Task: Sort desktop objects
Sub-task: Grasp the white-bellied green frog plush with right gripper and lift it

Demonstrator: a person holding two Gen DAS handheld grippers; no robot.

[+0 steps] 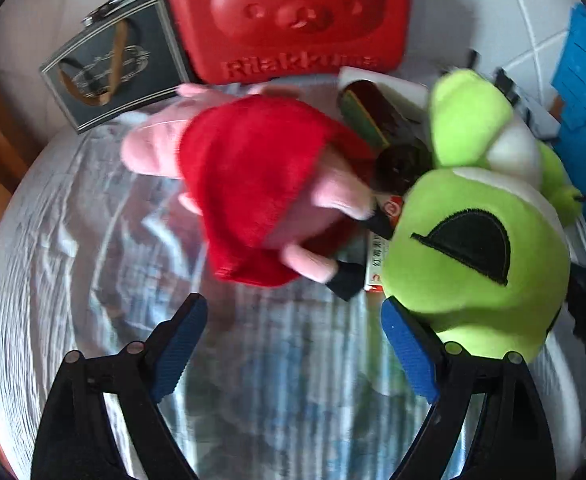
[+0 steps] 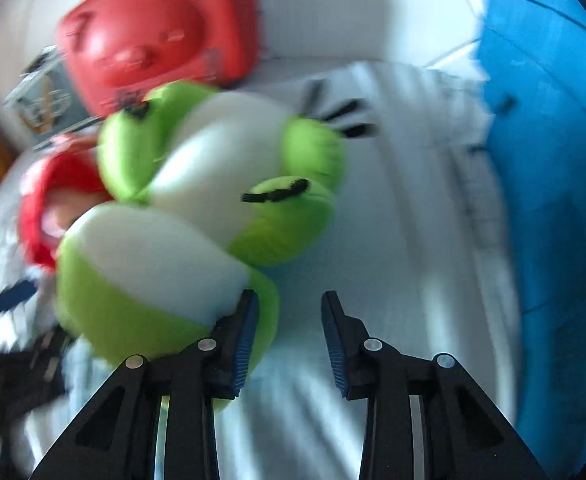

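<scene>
Flask (image 1: 109,68): we log a flat dark flask with a metal cap at far left of the left wrist view, on the table, just beside the red case.
Red case (image 1: 293,16): a moulded bear-face case at the top, past the toys.
Pink toy (image 1: 253,188): a pink plush in a red garment lies mid-table, its long axis running from upper left to lower right, ahead of the left tongs.
Small goods: a dark bottle (image 1: 377,120) and a printed packet (image 1: 377,256) sit wedged between the two plush toys.
Left tongs (image 1: 293,344): we see the jaws wide apart with nothing between them; the right-hand pad sits just beside the green toy's underside.
Green toy (image 2: 181,216): a green-and-white frog plush, to the right of the pink toy and left of centre in the blurred right wrist view.
Right tongs (image 2: 289,340): jaws narrowly apart, clamped on nothing; the left-hand finger rests against the green toy, which lies to the left of the gap, not in it.
Blue bin (image 2: 553,160): at far right.
Our judgement: both tongs are close to the green toy; the right tongs would need to shift leftward to straddle it.
</scene>
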